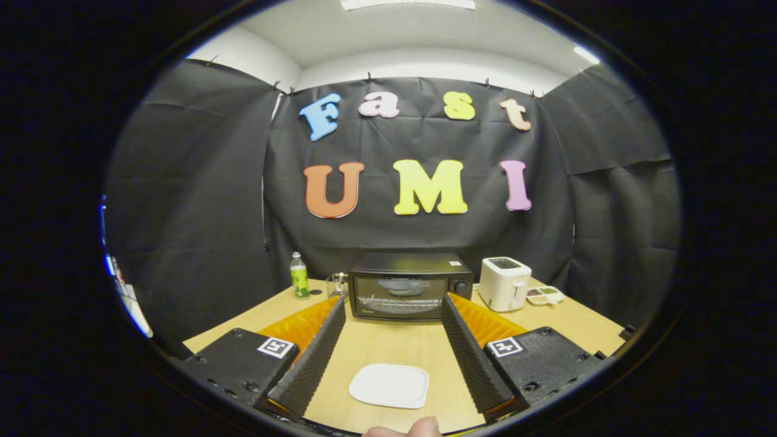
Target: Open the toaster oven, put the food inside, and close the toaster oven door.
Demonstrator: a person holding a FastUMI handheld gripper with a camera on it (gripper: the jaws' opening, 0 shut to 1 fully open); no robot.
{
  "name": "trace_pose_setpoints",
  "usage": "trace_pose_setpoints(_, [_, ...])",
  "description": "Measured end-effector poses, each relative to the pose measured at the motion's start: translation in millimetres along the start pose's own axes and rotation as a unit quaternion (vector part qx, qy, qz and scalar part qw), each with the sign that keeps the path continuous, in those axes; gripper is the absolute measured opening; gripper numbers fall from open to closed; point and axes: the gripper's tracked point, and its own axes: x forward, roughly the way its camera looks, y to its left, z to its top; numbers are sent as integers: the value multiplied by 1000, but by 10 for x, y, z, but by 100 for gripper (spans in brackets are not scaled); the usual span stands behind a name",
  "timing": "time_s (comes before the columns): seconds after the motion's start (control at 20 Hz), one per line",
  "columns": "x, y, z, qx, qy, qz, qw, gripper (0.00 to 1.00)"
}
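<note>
Claw (pixel 393 303) spread wide, fingers gripping nothing, held above the wooden bench (pixel 394 346). White plate (pixel 389 385) lies flat on the bench between the fingers, looks empty. Toaster oven (pixel 410 286) stands beyond the fingertips, door closed, something pale inside behind the glass. White toaster (pixel 504 283) just right of it, green bottle (pixel 298 276) to its left.

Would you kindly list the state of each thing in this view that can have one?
toaster oven: door closed, upright on the table beyond the tongs.
tongs: open, spread wide, gripping nothing.
white plate: flat on the table between the tongs' fingers, bare.
white toaster: upright beside the oven, lever up.
green bottle: upright, capped.
</note>
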Motion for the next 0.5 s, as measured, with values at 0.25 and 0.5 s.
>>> trace_pose_setpoints(0.25, [-47, 338, -183, 3, 20, 27, 999, 100])
trace_pose_setpoints(0.5, [-51, 310, -226, 7, 25, 20, 999, 100])
